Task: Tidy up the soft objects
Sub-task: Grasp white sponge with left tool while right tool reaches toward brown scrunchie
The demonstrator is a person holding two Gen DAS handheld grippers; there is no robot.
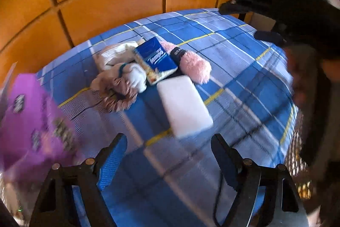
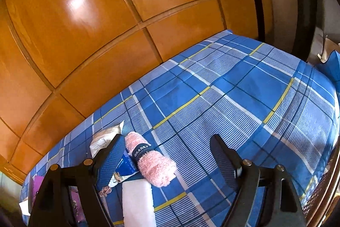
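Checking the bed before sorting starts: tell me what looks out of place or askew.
The blue tissue packet lies tilted atop the heap, leaning on the white plush toy and the rolled pink fluffy towel. The white foam block lies skewed across the checked bedspread.

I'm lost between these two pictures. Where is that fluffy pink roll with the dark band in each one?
Left wrist view: the pink roll lies just above centre, right of the blue pack.
Right wrist view: the pink roll lies low and left of centre, beside the left finger.
Shared landmark: the white block, just below the roll in both views.
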